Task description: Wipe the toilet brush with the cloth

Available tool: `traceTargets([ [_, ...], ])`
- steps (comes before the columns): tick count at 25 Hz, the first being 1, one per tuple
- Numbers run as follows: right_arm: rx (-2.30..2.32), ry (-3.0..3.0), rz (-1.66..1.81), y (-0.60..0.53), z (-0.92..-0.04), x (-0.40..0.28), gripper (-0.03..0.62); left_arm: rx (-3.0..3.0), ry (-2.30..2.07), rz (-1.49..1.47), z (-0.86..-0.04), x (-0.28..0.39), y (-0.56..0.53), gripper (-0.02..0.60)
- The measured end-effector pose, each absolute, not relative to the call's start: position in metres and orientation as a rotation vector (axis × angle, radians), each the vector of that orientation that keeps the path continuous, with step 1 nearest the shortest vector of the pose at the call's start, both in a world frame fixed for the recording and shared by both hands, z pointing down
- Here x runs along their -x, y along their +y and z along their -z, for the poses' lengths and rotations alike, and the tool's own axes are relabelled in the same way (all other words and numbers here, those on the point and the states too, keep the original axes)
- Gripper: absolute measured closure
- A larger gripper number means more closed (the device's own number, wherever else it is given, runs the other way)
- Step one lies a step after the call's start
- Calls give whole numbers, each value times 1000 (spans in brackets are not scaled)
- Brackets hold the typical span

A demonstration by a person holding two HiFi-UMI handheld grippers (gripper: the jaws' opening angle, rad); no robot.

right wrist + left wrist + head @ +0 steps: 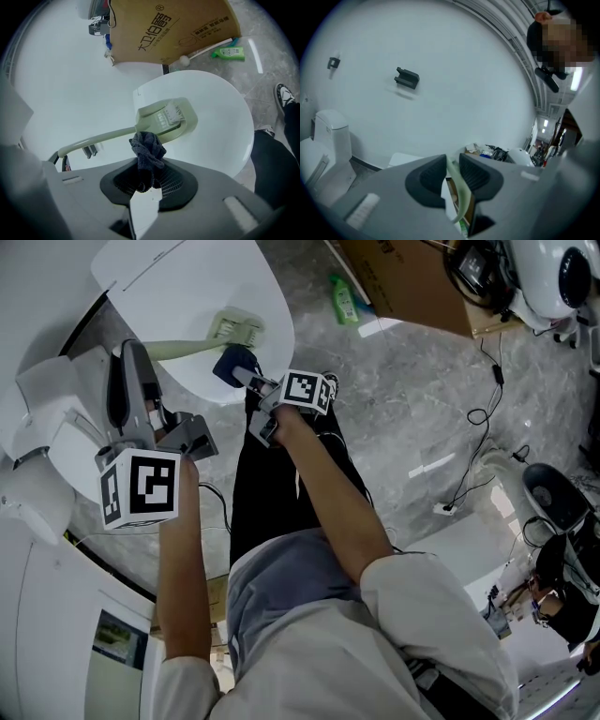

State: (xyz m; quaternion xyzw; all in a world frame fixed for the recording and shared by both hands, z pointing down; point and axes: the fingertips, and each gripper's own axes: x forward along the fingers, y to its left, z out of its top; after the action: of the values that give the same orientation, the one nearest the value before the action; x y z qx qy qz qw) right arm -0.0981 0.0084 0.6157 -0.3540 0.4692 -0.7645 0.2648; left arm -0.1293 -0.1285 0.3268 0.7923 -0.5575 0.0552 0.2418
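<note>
Over the toilet lid, the toilet brush is held level by the left gripper, clenched on its handle, so that its head can be reached by the cloth pinched in the right gripper.

Your left tool is mid grey with dark charcoal ribbed pads. The left marker cube is white with black square patterns. Your right tool has the same grey body and black ribbed pads, and the right marker cube is black-and-white too. Toilet brush: pale sage green all over, whitish bristles. Cloth: dark blue-grey, knit texture. Toilet lid: plain white. Floor: grey marble, pale veining. Cardboard box: brown, black print. Bottle: bright green. Your trousers are black and your shirt is light grey.
</note>
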Motion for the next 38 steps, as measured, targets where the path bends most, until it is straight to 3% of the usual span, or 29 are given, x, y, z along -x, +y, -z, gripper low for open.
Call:
traceTargets([
  [38, 1022, 1379, 2240, 20, -668, 76, 510, -2159, -1600, -140, -329, 126, -125, 581],
])
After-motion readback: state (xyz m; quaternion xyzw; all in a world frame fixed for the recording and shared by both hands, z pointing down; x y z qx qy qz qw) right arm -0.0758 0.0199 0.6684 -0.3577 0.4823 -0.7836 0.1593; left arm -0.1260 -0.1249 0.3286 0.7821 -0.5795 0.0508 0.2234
